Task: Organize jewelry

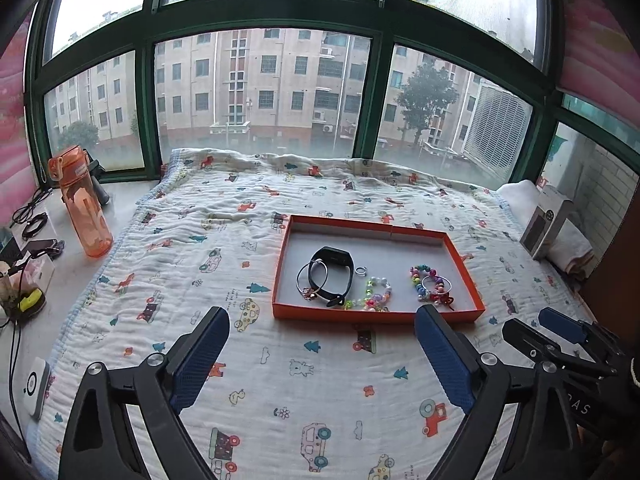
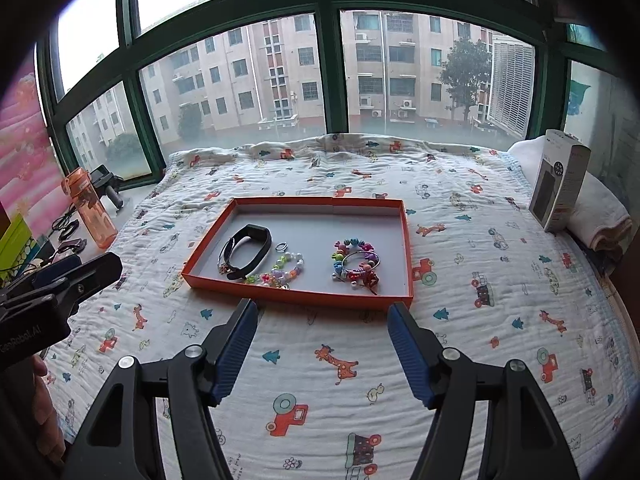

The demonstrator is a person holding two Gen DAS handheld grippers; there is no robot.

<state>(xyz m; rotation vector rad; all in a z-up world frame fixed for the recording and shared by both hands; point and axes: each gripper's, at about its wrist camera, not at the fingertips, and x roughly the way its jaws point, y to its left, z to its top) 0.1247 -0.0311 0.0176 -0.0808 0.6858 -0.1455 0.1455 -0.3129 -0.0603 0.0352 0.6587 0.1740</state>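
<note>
My left gripper (image 1: 322,320) and right gripper (image 2: 322,312) both hang with jaws apart, nothing between them, just short of the shallow orange cardboard tray (image 2: 408,240); inside it lie a black wristband (image 2: 256,246), silver bangles, bead bracelets (image 2: 354,260), all on the cartoon-print quilt (image 2: 480,320)

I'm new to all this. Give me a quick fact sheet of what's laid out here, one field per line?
setting: patterned quilt by a green-framed window
container: orange tray, shallow, grey inside
tray left side: black wristband, thin bangles, small ring, pastel bead bracelet
tray right side: colourful bead bracelet with a silver bangle on it
beside quilt: orange bottle, boxed item
left hand-held gripper: open, empty
right hand-held gripper: open, empty
</note>
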